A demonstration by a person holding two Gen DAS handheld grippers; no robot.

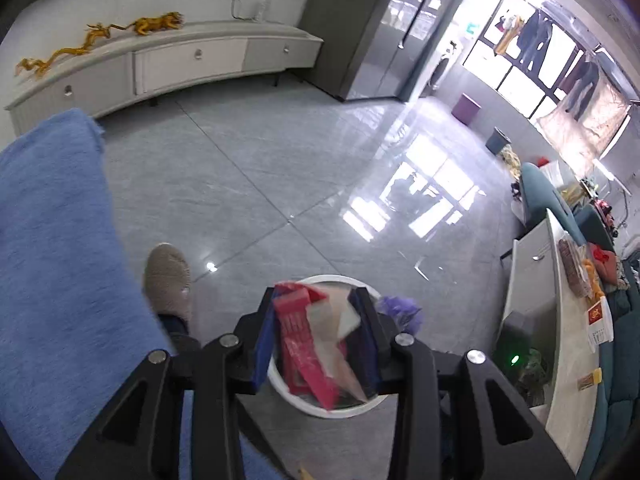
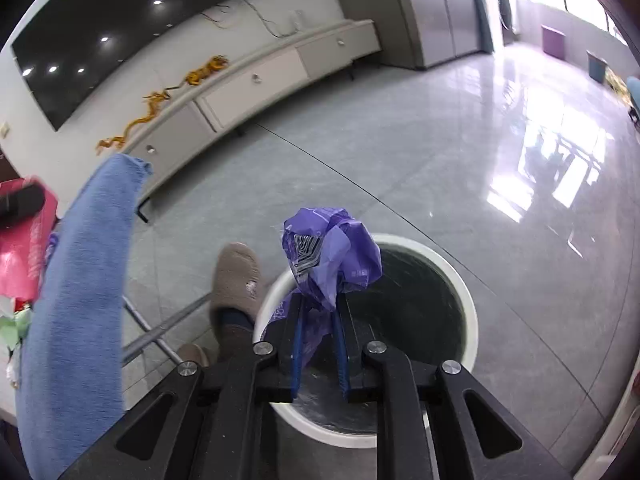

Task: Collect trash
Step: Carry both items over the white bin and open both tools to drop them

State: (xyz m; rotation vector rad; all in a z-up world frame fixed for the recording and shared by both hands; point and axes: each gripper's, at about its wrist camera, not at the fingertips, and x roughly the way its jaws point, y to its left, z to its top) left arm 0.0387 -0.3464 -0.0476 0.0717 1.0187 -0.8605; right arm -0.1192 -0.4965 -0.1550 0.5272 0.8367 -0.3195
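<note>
Left gripper (image 1: 316, 332) clamped on red wrapper (image 1: 298, 332), right gripper (image 2: 320, 320) clamped on purple bag (image 2: 332, 256), both over white bin (image 2: 460, 280). Risk: bag hangs at the bin's 10 o'clock rim, so it may snag there or drop beside the slipper (image 2: 236, 280).

The red wrapper (image 1: 304, 344) hides much of the bin (image 1: 320, 410).

A home living room: a wall-mounted television (image 2: 132, 28) above a long low cabinet (image 1: 168, 68), glossy tiled floor (image 1: 280, 184), laundry (image 1: 536, 40) drying by the window.
</note>
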